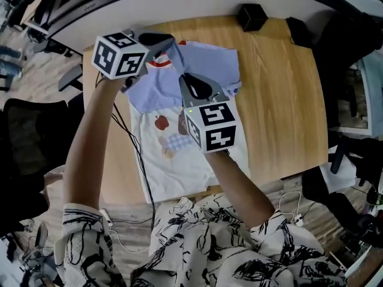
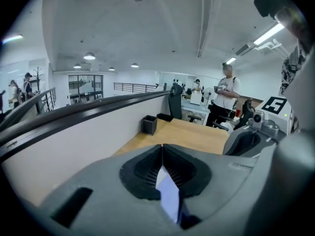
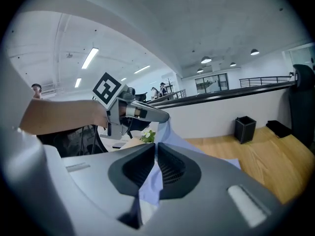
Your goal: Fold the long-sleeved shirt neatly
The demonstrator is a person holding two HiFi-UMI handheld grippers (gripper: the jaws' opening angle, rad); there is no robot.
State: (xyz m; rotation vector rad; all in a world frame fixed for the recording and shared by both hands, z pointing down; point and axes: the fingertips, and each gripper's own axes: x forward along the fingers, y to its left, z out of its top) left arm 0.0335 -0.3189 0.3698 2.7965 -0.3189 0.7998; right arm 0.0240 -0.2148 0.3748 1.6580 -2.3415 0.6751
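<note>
A long-sleeved shirt, white with fruit prints in front and pale blue on the sleeves and back, lies on the wooden table. Its upper part is lifted and turned over. My left gripper is shut on a blue edge of the shirt at the upper left. My right gripper is shut on blue cloth near the shirt's middle. In the left gripper view a blue strip of cloth shows between the closed jaws. In the right gripper view blue cloth runs from the jaws up toward the left gripper.
A black box stands at the table's far edge, with a dark object to its right. Black cables hang along the table's left side. A black chair is at the left. People stand far off in the room.
</note>
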